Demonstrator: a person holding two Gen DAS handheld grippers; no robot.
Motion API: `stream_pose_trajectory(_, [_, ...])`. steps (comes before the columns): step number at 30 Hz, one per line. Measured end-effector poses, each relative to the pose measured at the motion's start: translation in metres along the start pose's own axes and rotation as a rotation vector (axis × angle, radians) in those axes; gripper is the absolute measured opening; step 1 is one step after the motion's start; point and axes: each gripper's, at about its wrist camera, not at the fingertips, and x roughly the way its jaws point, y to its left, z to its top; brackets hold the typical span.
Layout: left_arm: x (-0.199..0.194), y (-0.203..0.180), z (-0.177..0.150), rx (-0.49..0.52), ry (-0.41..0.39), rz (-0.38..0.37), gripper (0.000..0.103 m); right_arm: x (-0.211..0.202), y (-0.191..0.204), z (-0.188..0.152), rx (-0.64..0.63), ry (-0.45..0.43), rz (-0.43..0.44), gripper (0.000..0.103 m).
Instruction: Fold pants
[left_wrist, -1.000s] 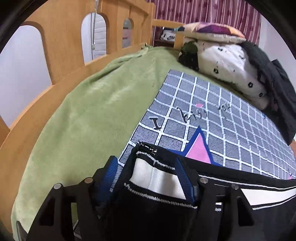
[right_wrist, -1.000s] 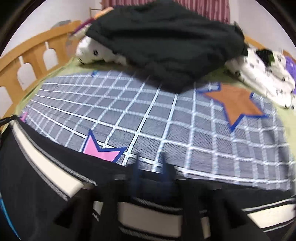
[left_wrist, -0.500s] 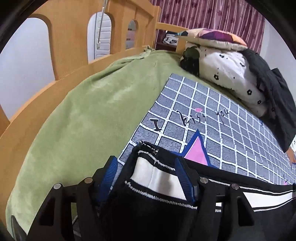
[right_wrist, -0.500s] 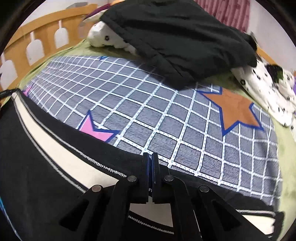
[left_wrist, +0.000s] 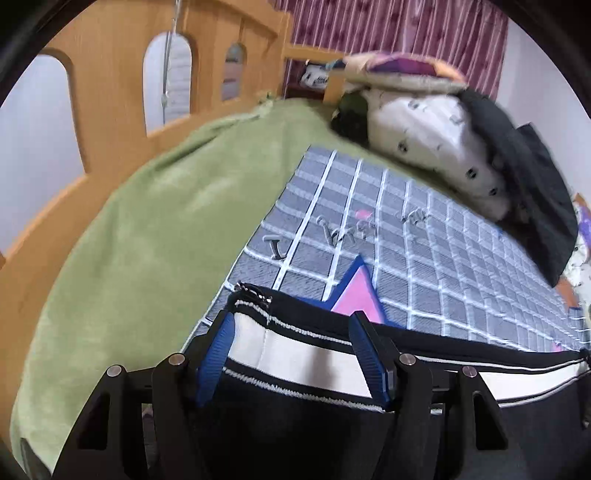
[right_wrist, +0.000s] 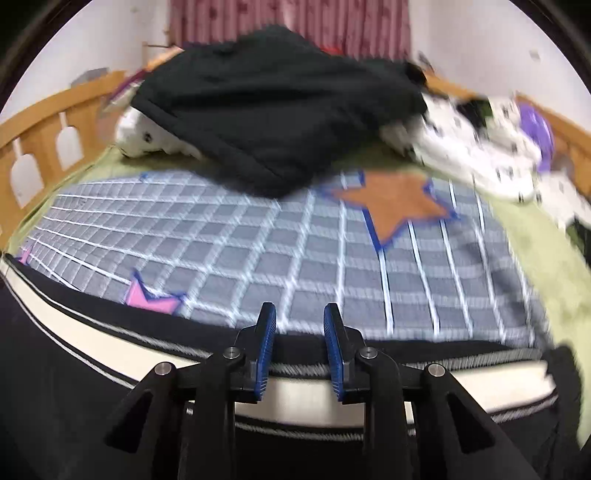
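The black pants with a white side stripe lie along the near edge of a grey checked blanket on the bed, one end at the blanket's near left corner. The left gripper hangs over that end, its blue fingers spread wide on either side of the stripe, not pinching it. The right gripper is over the stripe further along, jaws parted with a gap between them and nothing held. A pink star shows just past the pants, an orange star farther off. A black jacket and white spotted bedding lie at the far end. A green cover and wooden rail are at left.
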Motion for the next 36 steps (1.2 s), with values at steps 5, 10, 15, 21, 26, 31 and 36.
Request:
stream_pose_trajectory(5, [0.022,0.017,0.0,-0.102,0.08,0.045,0.063,0.004,0.003,0.003,0.053,0.053,-0.084,0.026])
stream_pose_trajectory(10, [-0.02,0.018,-0.003,-0.132,0.068,0.008,0.062,-0.04,0.035,0.01,0.023,0.042,-0.083,0.042])
stream_pose_trajectory(15, [-0.083,0.009,-0.012,-0.128,0.041,-0.058,0.062,-0.097,0.068,0.005,0.037,-0.012,-0.077,0.059])
stream_pose_trajectory(21, [-0.179,-0.021,-0.012,-0.032,-0.007,-0.134,0.061,-0.164,0.11,0.001,0.06,-0.023,-0.028,0.059])
stream_pose_trajectory(26, [-0.25,-0.045,-0.013,0.07,-0.019,-0.171,0.061,-0.225,0.145,0.002,0.061,-0.092,0.011,0.059])
stream_pose_trajectory(31, [-0.287,-0.045,-0.029,0.049,-0.058,-0.231,0.068,-0.262,0.179,0.003,0.07,-0.111,0.121,0.066])
stream_pose_trajectory(36, [-0.26,-0.028,-0.078,0.0,-0.025,-0.247,0.072,-0.249,0.197,-0.017,0.054,-0.116,0.168,0.067])
